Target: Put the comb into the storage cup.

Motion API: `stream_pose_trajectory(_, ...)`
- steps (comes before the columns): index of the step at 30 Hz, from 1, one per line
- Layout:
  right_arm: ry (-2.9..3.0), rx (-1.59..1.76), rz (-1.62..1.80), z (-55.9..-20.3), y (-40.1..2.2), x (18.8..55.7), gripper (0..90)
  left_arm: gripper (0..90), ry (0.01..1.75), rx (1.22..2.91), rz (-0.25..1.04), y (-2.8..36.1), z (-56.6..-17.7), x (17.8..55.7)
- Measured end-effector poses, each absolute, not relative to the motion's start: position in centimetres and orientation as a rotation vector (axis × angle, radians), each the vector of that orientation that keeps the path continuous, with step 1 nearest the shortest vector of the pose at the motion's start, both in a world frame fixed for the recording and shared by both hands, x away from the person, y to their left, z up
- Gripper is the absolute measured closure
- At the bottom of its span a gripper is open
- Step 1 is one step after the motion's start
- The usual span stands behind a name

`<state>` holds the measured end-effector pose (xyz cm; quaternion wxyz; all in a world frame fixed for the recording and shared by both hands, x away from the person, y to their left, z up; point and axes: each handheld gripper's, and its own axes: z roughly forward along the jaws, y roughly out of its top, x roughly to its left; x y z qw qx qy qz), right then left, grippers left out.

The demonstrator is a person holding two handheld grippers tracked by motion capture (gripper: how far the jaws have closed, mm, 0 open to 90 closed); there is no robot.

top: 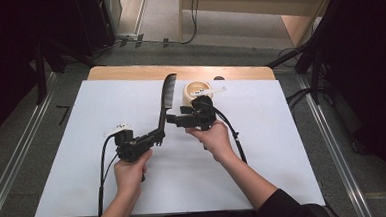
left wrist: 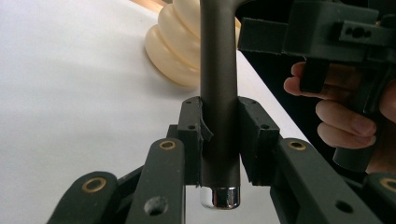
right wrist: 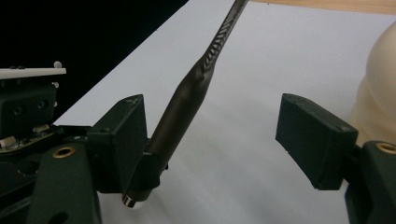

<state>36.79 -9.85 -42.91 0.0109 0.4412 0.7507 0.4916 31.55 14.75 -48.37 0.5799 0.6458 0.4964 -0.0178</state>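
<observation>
Left gripper (top: 158, 136) we found clamped on the round handle of a black comb (top: 164, 102), pads (left wrist: 191, 135) pressing both sides; the comb rose tilted from it, teeth end toward the table's far edge. Right gripper (top: 171, 118) stood just beside the handle with jaws apart, the comb handle between them, close against one pad (right wrist: 126, 135), untouched by the other. Beyond, a cream ribbed holder (top: 196, 91) sat on the white table cover (top: 283, 149).

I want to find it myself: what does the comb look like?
Look at the white table. Near its middle, the left claw clamps the handle of a long black comb slanting away. Unlike the round cream pot beside it, it is thin, dark and toothed.
</observation>
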Motion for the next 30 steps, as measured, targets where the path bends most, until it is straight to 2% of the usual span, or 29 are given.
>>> stream_pose_trajectory(16, 2.343, 1.408, 1.564, -43.3, -7.5, 37.5, 31.9, 72.6, 1.141, 1.487, -0.037, 14.7, -48.4, 31.5)
stream_pose_trajectory(25, 2.367, 1.472, 1.582, -43.8, -6.5, 37.8, 46.6, 72.6, 1.128, 1.481, -0.028, 14.6, -48.5, 31.4)
stream_pose_trajectory(29, 2.35, 1.501, 1.595, -43.9, -6.4, 38.0, 61.0, 72.6, 1.126, 1.475, -0.029, 14.6, -48.6, 31.4)
stream_pose_trajectory(30, 2.352, 1.519, 1.602, -43.9, -6.5, 38.0, 62.3, 72.6, 1.127, 1.47, -0.028, 14.6, -48.6, 31.4)
